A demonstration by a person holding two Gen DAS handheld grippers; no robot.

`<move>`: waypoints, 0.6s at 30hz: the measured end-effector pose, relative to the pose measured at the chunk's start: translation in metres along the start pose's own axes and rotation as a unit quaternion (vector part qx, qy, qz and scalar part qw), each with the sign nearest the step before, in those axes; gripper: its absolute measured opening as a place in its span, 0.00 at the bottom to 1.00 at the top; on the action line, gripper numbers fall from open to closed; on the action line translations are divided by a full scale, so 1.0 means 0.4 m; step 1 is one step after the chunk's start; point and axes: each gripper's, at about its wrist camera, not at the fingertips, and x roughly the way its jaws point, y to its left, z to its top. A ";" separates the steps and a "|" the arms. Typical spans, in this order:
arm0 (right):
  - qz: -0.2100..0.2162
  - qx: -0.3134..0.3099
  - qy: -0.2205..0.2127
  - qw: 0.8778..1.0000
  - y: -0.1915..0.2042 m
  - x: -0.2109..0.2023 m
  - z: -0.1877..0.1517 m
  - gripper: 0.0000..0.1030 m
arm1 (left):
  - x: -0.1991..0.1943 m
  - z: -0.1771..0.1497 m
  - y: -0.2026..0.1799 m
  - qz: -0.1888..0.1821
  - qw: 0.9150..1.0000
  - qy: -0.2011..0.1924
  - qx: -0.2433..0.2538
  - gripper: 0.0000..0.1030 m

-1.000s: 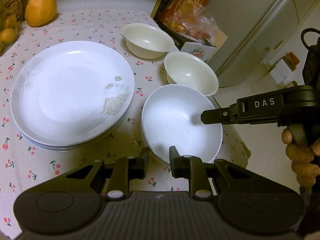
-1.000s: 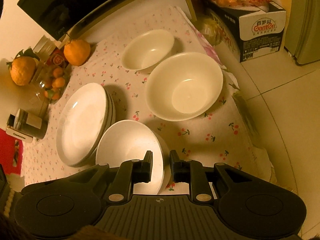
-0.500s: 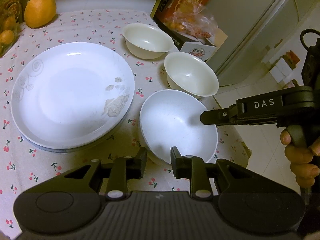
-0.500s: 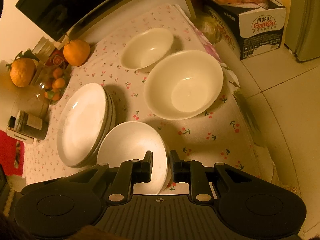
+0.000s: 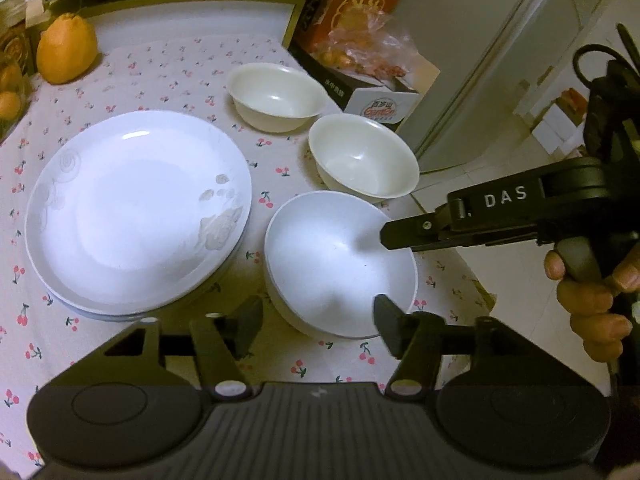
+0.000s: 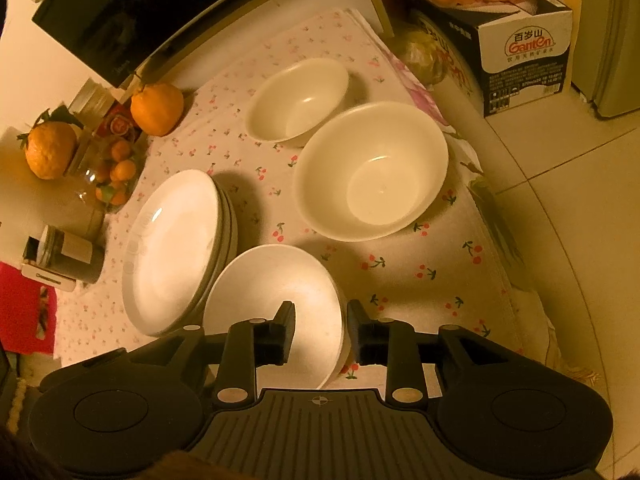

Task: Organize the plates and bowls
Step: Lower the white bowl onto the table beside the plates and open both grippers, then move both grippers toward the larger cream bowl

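White stacked bowls (image 5: 340, 264) sit near the table's (image 5: 168, 64) front edge on the cherry-print cloth, just right of the stack of plates (image 5: 136, 208), with two cream bowls (image 5: 362, 158) beyond. The left gripper (image 5: 316, 322) points steeply down at the stack's near rim, its jaws opening wide, the rim between them but not pressed. The right gripper (image 6: 320, 332) also tilts down, reaching in from the right; its jaws are opening, straddling the bowl's rim without pinching it. A hand (image 5: 592, 300) wraps its handle.
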 end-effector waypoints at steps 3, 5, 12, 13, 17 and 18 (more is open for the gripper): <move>0.004 0.002 -0.007 1.000 -0.002 -0.010 0.003 0.40 | -0.009 0.002 -0.007 -0.002 1.000 -0.002 0.008 0.68; 0.007 0.003 -0.013 1.000 -0.005 -0.019 0.005 0.46 | -0.016 0.002 -0.012 -0.002 1.000 -0.003 0.014 0.71; 0.012 0.022 -0.031 0.999 -0.024 -0.039 0.019 0.57 | -0.037 0.014 -0.021 -0.010 1.000 -0.011 0.022 0.88; 0.012 0.026 -0.033 0.999 -0.027 -0.040 0.020 0.60 | -0.038 0.016 -0.021 -0.009 1.000 -0.013 0.023 0.89; 0.007 0.049 -0.052 0.997 -0.040 -0.047 0.023 0.69 | -0.039 0.029 -0.019 0.009 0.999 -0.029 0.019 0.97; 0.008 0.054 -0.056 0.997 -0.043 -0.048 0.024 0.70 | -0.038 0.033 -0.018 0.016 0.999 -0.033 0.016 0.97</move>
